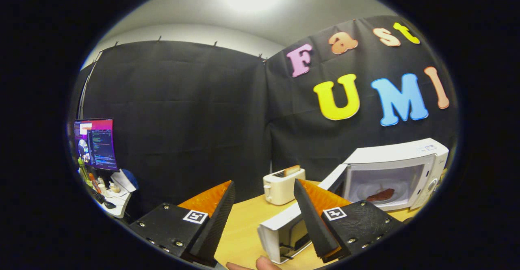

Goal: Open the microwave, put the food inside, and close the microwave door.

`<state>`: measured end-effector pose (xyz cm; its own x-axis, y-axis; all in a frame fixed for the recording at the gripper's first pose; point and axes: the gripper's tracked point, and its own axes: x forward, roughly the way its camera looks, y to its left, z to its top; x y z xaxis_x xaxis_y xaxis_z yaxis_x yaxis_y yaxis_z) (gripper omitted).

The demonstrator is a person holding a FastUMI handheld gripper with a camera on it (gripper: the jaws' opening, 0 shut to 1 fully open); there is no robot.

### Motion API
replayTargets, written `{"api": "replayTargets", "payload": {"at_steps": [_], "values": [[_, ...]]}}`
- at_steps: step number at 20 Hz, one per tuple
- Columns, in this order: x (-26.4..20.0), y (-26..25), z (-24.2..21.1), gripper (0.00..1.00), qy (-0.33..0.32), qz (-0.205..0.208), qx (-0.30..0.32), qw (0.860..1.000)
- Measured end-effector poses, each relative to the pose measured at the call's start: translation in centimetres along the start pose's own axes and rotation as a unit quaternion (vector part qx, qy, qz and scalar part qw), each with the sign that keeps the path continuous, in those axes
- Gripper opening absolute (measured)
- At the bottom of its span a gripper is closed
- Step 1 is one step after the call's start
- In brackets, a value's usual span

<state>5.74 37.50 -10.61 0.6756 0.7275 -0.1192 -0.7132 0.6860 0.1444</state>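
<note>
A white microwave stands on the wooden table, beyond my right finger. Its door hangs wide open, swung out towards me. A brown piece of food lies on the turntable inside the cavity. My gripper is open, its fingers spread wide. The door's free end sits low between them, close against the right finger, which crosses in front of the door. I cannot tell whether that finger touches it. The left finger is well apart from the door.
A cream toaster with a slice of toast stands on the table just ahead of the fingertips, left of the microwave. A lit monitor and a cluttered desk lie off to the far left. A person's fingertip shows below the door.
</note>
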Motion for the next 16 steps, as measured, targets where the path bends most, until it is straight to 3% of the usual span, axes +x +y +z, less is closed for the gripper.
{"api": "replayTargets", "payload": {"at_steps": [4, 7, 8, 10, 12, 14, 16], "values": [[2.4, 3.9, -4.2, 0.86, 0.041, 0.015, -0.023, 0.999], [4.2, 4.8, -7.0, 0.74, 0.057, 0.002, -0.019, 0.998], [4.3, 3.7, -8.1, 0.63, 0.066, -0.027, -0.023, 0.997], [4.8, 2.4, -10.5, 0.29, 0.086, -0.054, -0.023, 0.995], [4.8, 0.7, -12.6, 0.23, 0.109, -0.085, -0.032, 0.990], [4.3, 0.0, -13.0, 0.01, 0.102, -0.079, -0.022, 0.991], [3.4, -0.6, -13.3, 0.01, 0.104, -0.101, -0.036, 0.989]]}}
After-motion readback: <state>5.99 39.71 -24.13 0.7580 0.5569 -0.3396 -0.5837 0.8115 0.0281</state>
